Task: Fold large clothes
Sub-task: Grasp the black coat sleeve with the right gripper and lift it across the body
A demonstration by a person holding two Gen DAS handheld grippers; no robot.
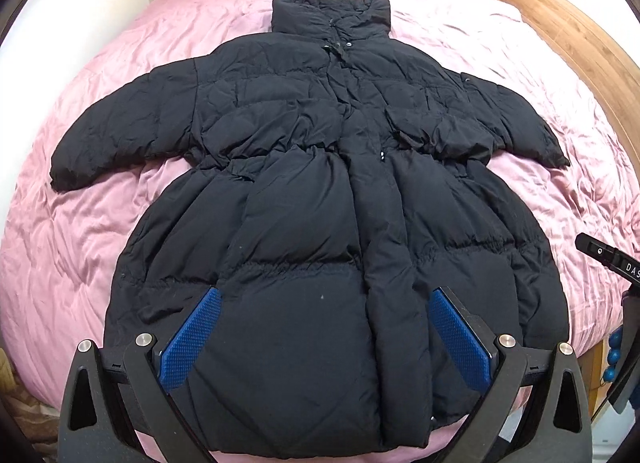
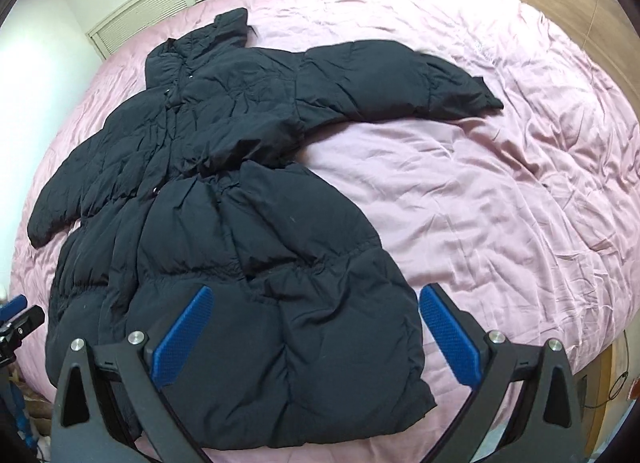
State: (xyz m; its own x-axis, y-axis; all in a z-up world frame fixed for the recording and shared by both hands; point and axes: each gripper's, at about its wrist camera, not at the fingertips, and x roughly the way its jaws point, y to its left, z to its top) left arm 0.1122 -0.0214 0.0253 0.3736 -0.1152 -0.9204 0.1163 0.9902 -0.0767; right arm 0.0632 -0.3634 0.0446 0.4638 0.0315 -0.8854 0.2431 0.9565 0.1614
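A pink bedspread [image 1: 80, 231] carries the black puffer coat [image 1: 320, 203], laid flat, front up, collar at the far end, sleeves spread. Folding looks unstarted. Above the coat's hem, the left gripper [image 1: 324, 303] and right gripper [image 2: 316, 299] hover, jaws wide apart, empty. Next, probably pinch a sleeve and fold it across the coat.

The black quilted puffer coat [image 1: 316, 191] is matt, crinkled cloth; the pink bed cover [image 2: 500, 191] is creased cloth with a slight sheen; each tool's blue pads [image 1: 192, 343] are stippled, bolts shiny metal
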